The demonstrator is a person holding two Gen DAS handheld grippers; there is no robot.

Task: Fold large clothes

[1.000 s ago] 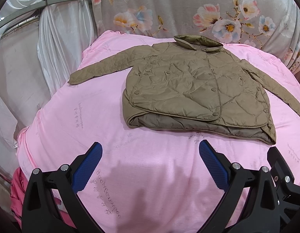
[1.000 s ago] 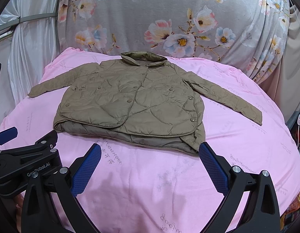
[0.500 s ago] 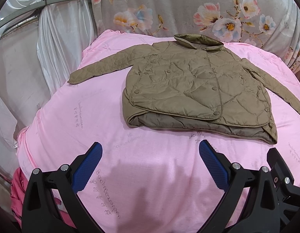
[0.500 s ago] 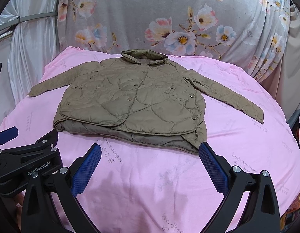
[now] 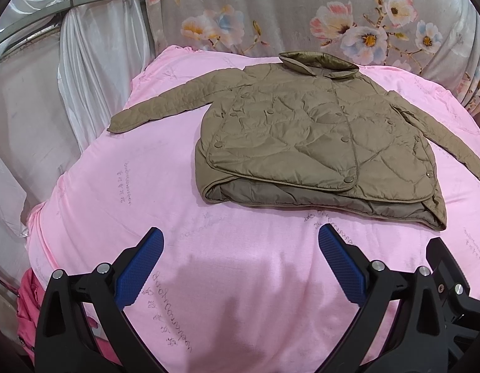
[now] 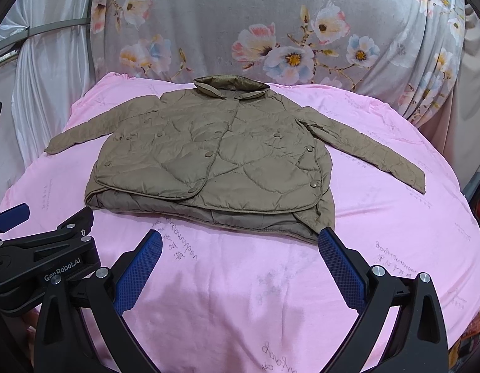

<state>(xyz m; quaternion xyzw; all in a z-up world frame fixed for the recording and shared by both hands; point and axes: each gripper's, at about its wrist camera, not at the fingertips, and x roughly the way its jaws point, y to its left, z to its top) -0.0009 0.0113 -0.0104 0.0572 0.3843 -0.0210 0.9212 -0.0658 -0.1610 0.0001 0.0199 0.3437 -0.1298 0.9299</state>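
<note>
I see the olive quilted jacket (image 5: 317, 130) lying front-up in the middle of the bed, collar (image 5: 317, 60) at the far end and the hem toward me, with the snap-button front flap closed over the body. Its lower edge is doubled up, so the darker lining shows along the near side. The sleeve on the left (image 5: 165, 105) stretches out flat toward the left edge of the bed; the sleeve on the right (image 6: 367, 149) runs out to the right and slightly nearer. Under it is a pink bedsheet (image 5: 240, 279) printed with faint script, bare between the hem and my claws. My left claw (image 5: 240, 258) hovers over that bare sheet, near of the hem, its blue-padded fingers (image 5: 140, 267) spread wide with nothing between them. My right claw (image 6: 240, 258) is likewise wide open and empty, its right finger tip just near the jacket's near right corner. The black body of the left tool (image 6: 41, 264) shows at the left in the right wrist view. Behind the bed hangs a grey floral cloth (image 6: 271, 31), and a white curtain (image 5: 84, 62) hangs at the left.
</note>
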